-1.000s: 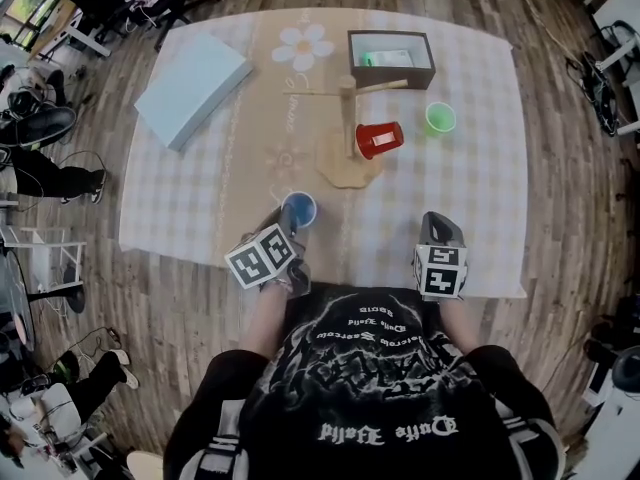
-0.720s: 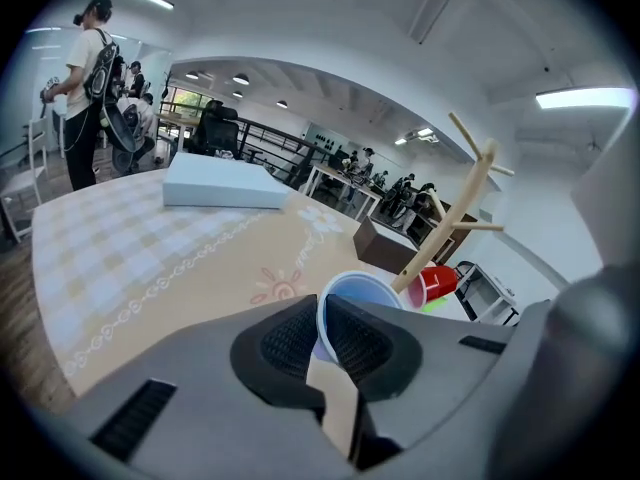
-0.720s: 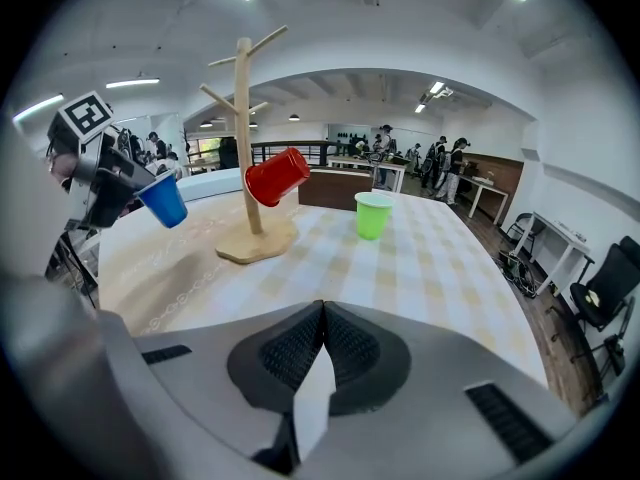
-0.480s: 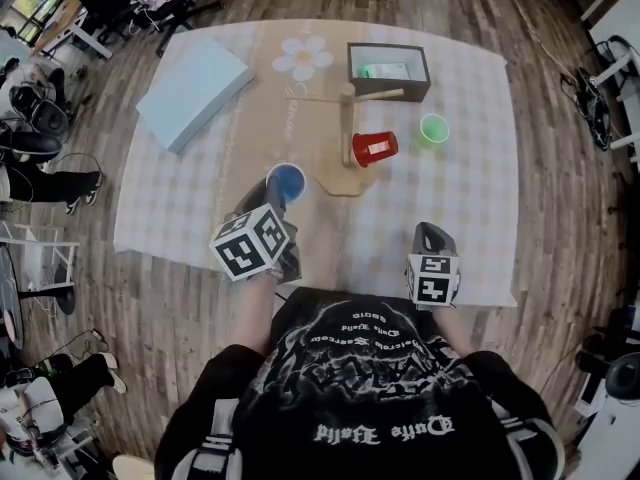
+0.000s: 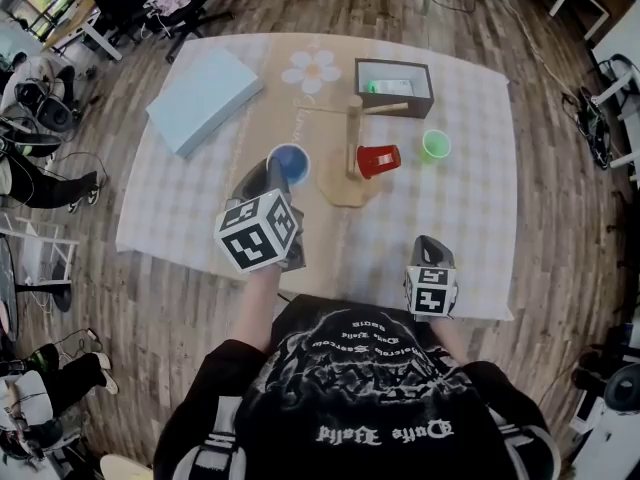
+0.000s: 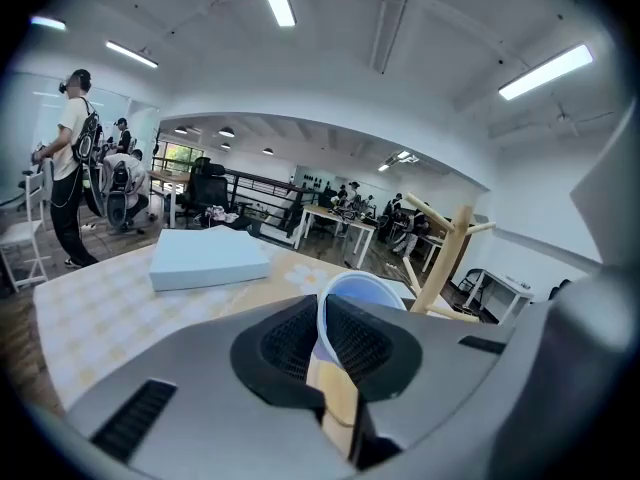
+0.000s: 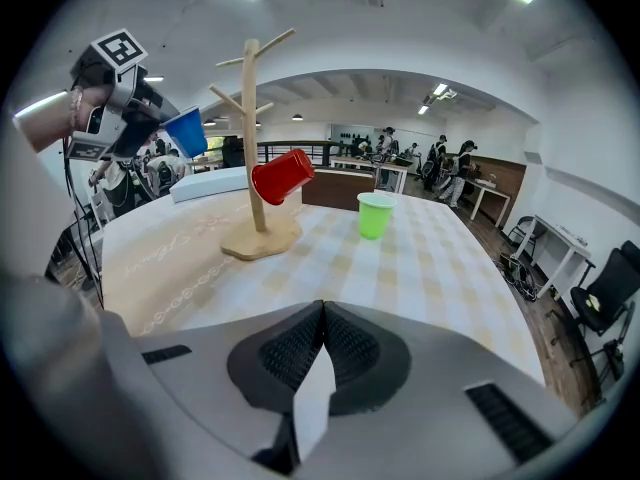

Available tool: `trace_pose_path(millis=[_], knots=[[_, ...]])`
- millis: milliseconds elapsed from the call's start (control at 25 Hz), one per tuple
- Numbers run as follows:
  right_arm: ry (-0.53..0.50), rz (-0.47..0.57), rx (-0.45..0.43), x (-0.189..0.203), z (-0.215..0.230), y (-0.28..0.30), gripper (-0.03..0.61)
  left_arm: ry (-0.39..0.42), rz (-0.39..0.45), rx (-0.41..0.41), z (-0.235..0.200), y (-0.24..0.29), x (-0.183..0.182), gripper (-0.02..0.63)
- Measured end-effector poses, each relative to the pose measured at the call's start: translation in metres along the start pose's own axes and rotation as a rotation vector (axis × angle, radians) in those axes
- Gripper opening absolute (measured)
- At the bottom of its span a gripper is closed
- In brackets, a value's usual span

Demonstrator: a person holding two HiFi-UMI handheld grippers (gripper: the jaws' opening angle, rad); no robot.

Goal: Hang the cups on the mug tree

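My left gripper (image 5: 272,173) is shut on the rim of a blue cup (image 5: 288,162), held in the air left of the wooden mug tree (image 5: 352,138). The left gripper view shows the blue cup (image 6: 350,303) pinched between the pads, with the mug tree (image 6: 442,260) ahead to the right. A red cup (image 5: 378,159) hangs on a low peg of the tree. A green cup (image 5: 435,145) stands upright on the table to its right. My right gripper (image 5: 428,245) is shut and empty near the table's front edge. From the right gripper view, the red cup (image 7: 282,176), green cup (image 7: 375,214) and blue cup (image 7: 187,133) all show.
A light blue flat box (image 5: 206,98) lies at the table's back left. A dark open box (image 5: 394,86) stands behind the tree. The chequered tablecloth (image 5: 460,218) covers the table. People, chairs and desks stand around the room beyond the table.
My left gripper has risen and moved away from me toward the mug tree, carrying the blue cup. The right gripper has stayed in place.
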State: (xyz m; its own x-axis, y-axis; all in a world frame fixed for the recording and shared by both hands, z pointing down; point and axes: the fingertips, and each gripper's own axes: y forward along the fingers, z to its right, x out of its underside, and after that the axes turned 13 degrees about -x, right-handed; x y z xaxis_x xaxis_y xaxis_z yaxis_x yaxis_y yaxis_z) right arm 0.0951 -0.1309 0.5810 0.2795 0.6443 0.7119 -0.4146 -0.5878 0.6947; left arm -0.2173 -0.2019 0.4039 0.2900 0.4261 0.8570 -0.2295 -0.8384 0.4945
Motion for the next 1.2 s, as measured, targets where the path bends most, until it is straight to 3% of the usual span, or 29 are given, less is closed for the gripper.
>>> trace_pose_path(millis=[200,560,1000,1200], knots=[[0.007,0.003,0.006,0.005,-0.001,-0.004,0.009,0.012,0.048,-0.017,0.006,-0.002,-0.021,0.044],[0.007,-0.004,0.012,0.009,-0.005,-0.009,0.009,0.081,0.209,-0.07,0.015,-0.014,-0.071,0.044],[0.011,0.004,0.029,0.008,-0.005,-0.011,0.009,0.306,0.399,-0.151,0.035,-0.024,-0.103,0.045],[0.009,0.003,0.03,0.012,-0.003,-0.009,0.009,0.349,0.434,-0.172,0.04,-0.027,-0.101,0.046]])
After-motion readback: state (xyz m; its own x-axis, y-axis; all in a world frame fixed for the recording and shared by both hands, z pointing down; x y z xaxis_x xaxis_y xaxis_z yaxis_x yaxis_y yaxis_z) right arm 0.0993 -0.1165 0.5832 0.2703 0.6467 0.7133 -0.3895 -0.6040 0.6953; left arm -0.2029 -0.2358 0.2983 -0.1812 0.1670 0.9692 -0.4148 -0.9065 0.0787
